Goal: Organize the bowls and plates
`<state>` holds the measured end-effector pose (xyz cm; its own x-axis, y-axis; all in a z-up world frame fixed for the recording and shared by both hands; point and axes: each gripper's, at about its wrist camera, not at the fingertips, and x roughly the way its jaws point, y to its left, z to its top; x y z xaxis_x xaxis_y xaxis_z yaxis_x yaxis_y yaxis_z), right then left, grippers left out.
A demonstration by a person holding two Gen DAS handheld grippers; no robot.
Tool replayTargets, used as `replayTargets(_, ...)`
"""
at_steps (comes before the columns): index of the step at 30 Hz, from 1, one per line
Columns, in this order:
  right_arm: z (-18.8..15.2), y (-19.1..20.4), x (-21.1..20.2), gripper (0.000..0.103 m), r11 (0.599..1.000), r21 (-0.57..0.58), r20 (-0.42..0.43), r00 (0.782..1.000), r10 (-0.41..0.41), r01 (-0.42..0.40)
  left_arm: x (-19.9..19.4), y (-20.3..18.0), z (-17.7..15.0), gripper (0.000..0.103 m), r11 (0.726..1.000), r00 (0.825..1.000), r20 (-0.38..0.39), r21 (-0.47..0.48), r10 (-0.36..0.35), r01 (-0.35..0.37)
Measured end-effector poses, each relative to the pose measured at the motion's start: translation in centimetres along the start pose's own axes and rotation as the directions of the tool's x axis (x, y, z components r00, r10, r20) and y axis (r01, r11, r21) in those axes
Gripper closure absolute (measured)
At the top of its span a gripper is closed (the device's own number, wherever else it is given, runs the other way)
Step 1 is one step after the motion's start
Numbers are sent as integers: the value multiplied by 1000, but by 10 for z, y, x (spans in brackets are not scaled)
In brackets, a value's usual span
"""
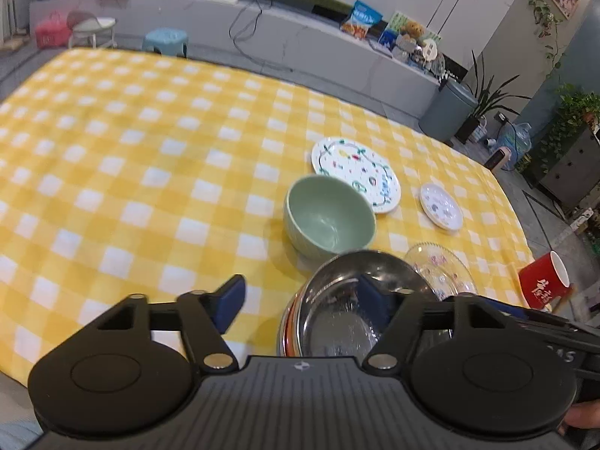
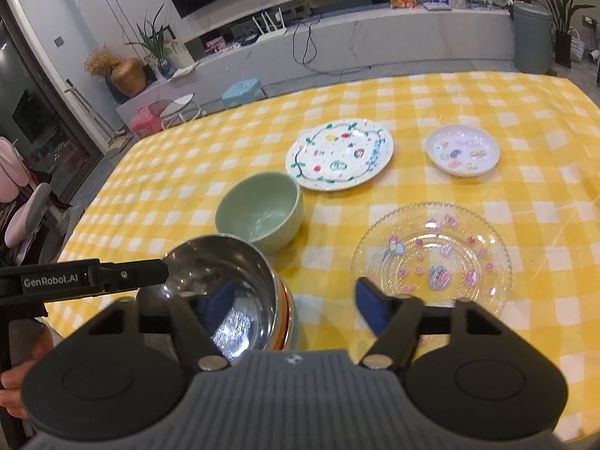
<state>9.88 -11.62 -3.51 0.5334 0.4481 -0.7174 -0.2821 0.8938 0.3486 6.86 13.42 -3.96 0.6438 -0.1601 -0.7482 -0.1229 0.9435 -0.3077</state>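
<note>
A steel bowl (image 1: pixel 337 300) (image 2: pixel 225 281) sits on a stack of orange and white bowls at the near table edge. My left gripper (image 1: pixel 300 300) is open, its right finger inside the steel bowl and its left finger outside. My right gripper (image 2: pixel 296 303) is open, its left finger inside the same bowl and its right finger outside, near a clear glass plate (image 2: pixel 431 255) (image 1: pixel 442 270). A green bowl (image 1: pixel 328 215) (image 2: pixel 260 210) stands just beyond. A large patterned plate (image 1: pixel 356 172) (image 2: pixel 339 153) and a small white dish (image 1: pixel 440 206) (image 2: pixel 463 150) lie farther back.
A yellow checked cloth (image 1: pixel 150 168) (image 2: pixel 412 97) covers the table. A red mug (image 1: pixel 543 281) stands off the right edge in the left wrist view. Stools (image 1: pixel 165 39), a bin (image 2: pixel 530 37) and a long counter (image 2: pixel 337 45) lie beyond the table.
</note>
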Motion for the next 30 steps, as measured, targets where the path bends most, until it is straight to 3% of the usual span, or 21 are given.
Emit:
replayTargets(4,2,-3,-10,13,1000,4,30,999,-13,13,-6,-4,4,18,1000,999,30,17,14,-15)
replayTargets(10,15,-12,-26,13,995,94,40,999,33,-36,-11,-10,23,18,1000,999,34,1,12,-12)
replayTargets(13,26,-7,-40,13,996,59,65,996,64,-68,-10,-18,40,18,997,999,24,57,43,-45)
replayTargets(21,66,3,-54,13,996,53,141,988,60,-68,10,-18,71,18,992,993,39,39,116,-117)
replayTargets(23,74,5,-47,13,996,61,139,989,58,-68,15,-11,66,18,995,993,72,17,96,-98)
replayTargets(26,79,6,-31,13,994,74,108,992,71,-80,23,-10,60,20,992,997,82,125,-12,2)
replayTargets(30,84,10,3,13,997,36,37,997,65,-66,34,-11,61,21,986,997,72,163,-25,13)
